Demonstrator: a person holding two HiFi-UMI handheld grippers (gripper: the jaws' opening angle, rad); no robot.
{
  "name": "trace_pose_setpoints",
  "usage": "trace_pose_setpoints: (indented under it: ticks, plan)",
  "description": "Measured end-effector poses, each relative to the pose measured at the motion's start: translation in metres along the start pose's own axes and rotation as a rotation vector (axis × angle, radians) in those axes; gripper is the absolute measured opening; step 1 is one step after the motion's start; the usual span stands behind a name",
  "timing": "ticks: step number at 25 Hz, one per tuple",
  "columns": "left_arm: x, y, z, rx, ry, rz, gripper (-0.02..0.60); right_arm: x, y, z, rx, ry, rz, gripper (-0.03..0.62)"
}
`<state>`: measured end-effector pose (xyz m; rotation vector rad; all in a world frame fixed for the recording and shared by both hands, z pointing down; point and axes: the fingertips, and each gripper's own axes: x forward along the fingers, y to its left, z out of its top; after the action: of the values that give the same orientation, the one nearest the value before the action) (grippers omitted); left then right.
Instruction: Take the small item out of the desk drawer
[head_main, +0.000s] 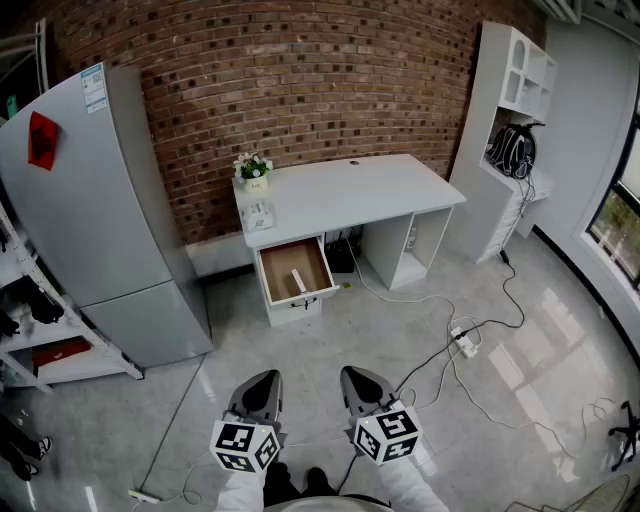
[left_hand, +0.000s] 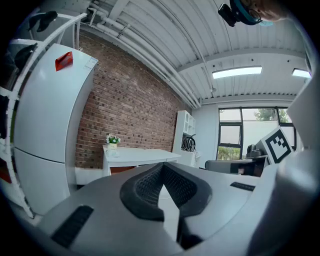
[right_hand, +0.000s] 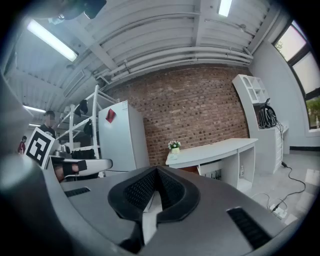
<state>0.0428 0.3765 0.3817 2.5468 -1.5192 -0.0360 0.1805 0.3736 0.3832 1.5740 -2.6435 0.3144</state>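
Observation:
The white desk (head_main: 350, 190) stands against the brick wall, its left drawer (head_main: 300, 301) pulled open. A small white item (head_main: 298, 280) lies on the drawer's wooden bottom. My left gripper (head_main: 264, 380) and right gripper (head_main: 357, 377) are side by side at the bottom of the head view, low over the floor and well short of the desk. Both are shut with nothing between the jaws. In the left gripper view the gripper (left_hand: 161, 168) points level toward the desk (left_hand: 137, 154). In the right gripper view the gripper (right_hand: 156, 170) faces the desk (right_hand: 215, 150) too.
A grey fridge (head_main: 90, 220) stands left of the desk, with a metal rack (head_main: 30, 330) beside it. A flower pot (head_main: 253, 168) and a small box (head_main: 258, 214) sit on the desk's left end. A power strip with cables (head_main: 465, 345) lies on the floor at right, near a white shelf unit (head_main: 510, 130).

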Motion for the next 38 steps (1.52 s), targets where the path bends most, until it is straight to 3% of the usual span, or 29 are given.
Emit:
trace_pose_setpoints:
  ticks: [10, 23, 30, 38]
  plan:
    - [0.015, -0.002, -0.005, 0.0, 0.023, 0.002, 0.015, 0.011, -0.015, -0.005, -0.019, 0.038, -0.001, 0.026]
    - [0.036, 0.034, 0.0, -0.019, 0.03, 0.047, 0.015, 0.057, -0.012, 0.0, -0.042, 0.055, 0.024, 0.035]
    - [0.068, 0.062, 0.0, -0.016, 0.049, 0.027, 0.015, 0.093, -0.029, -0.003, -0.004, 0.099, -0.012, 0.125]
    - [0.127, 0.117, -0.011, -0.025, 0.082, 0.027, 0.015, 0.168, -0.04, -0.018, 0.003, 0.166, 0.022, 0.193]
